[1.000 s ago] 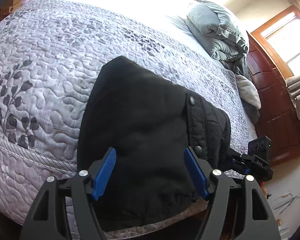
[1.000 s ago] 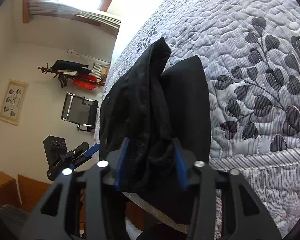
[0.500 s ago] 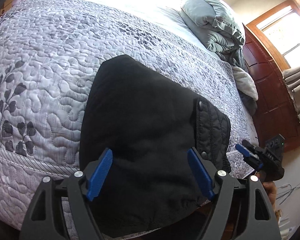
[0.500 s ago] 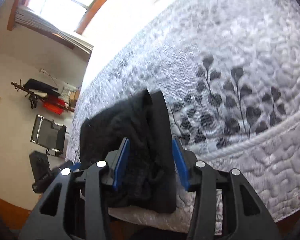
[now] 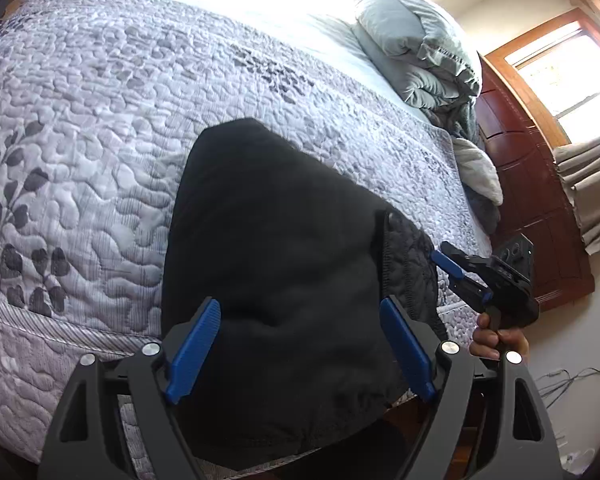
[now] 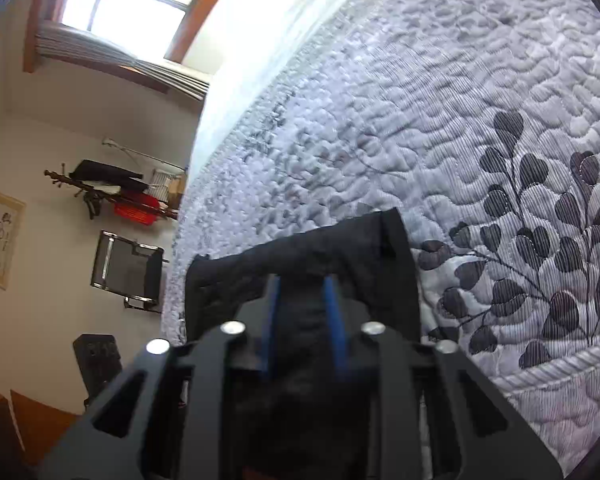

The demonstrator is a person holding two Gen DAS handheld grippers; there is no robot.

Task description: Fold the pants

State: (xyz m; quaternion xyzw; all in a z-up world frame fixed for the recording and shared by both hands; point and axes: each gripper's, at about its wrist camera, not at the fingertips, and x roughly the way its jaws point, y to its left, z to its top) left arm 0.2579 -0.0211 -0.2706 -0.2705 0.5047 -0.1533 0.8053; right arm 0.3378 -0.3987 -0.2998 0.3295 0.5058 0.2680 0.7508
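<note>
A wide stretch of quilt [image 5: 100, 128] lies bare to the left of and beyond the folded black pants [image 5: 276, 248], giving open room across the bed. At the far right end, a heap of grey bedding [image 5: 424, 48] sits against a dark wooden headboard [image 5: 528, 184] and blocks that side. The pants sit at the near edge of the bed, between the left claw's [image 5: 300, 346] wide-apart pads, with the right claw [image 5: 460, 276] just off their right edge.
</note>
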